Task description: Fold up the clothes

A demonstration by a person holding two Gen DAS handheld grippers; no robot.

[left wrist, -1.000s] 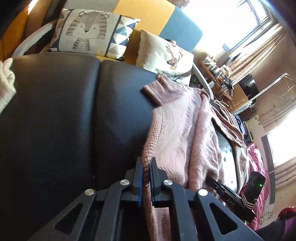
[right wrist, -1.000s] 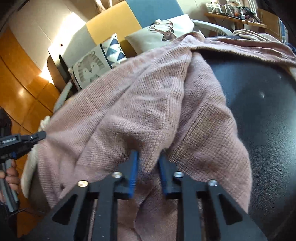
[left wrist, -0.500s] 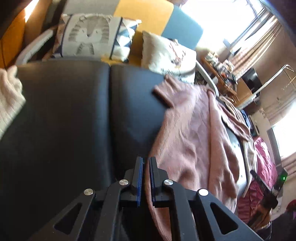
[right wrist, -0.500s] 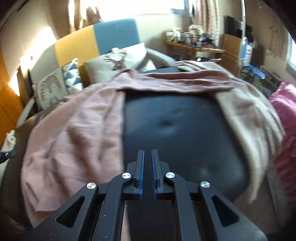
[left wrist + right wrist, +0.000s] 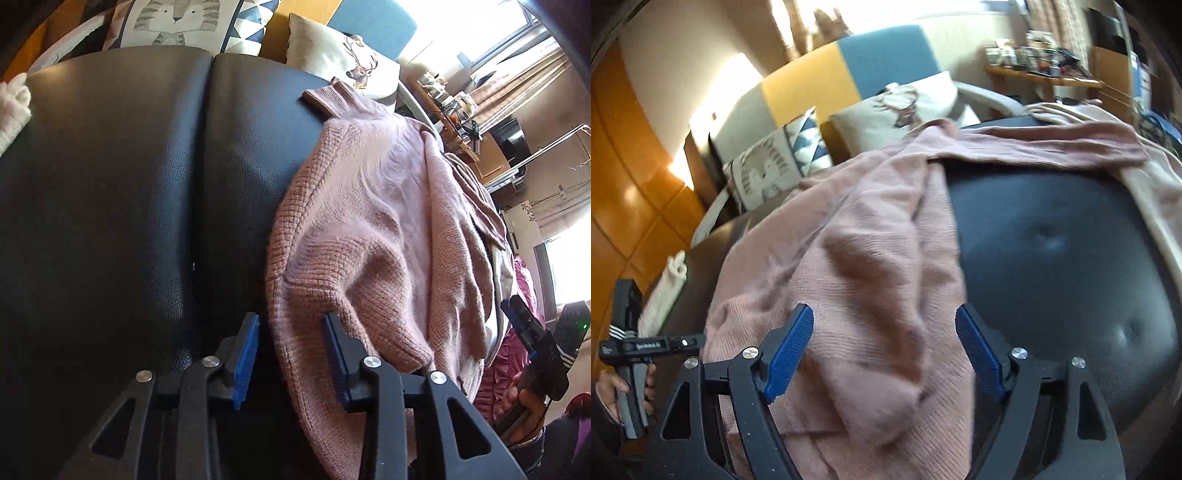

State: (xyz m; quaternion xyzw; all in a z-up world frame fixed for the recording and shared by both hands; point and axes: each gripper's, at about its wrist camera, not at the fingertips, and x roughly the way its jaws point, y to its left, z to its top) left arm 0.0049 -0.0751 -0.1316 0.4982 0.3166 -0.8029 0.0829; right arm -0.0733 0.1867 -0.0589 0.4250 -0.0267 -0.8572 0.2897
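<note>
Pink sweater (image 5: 376, 229) lies rumpled on the black cushion (image 5: 110, 206), collar at the far end, a sleeve trailing right. Left gripper (image 5: 291, 354) is opening, the near hem loose between its jaws, pads not pressing. Right gripper (image 5: 884, 350) is opening wide over the sweater's right edge, holding nothing. Judged step: release after laying the garment out. Next move likely calls for regripping an edge or sleeve to fold inward.

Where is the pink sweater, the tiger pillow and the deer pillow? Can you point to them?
pink sweater (image 5: 376, 236): left wrist view, on its knitted middle.
tiger pillow (image 5: 177, 22): left wrist view, on the tiger's face.
deer pillow (image 5: 901, 107): right wrist view, on the deer print.
</note>
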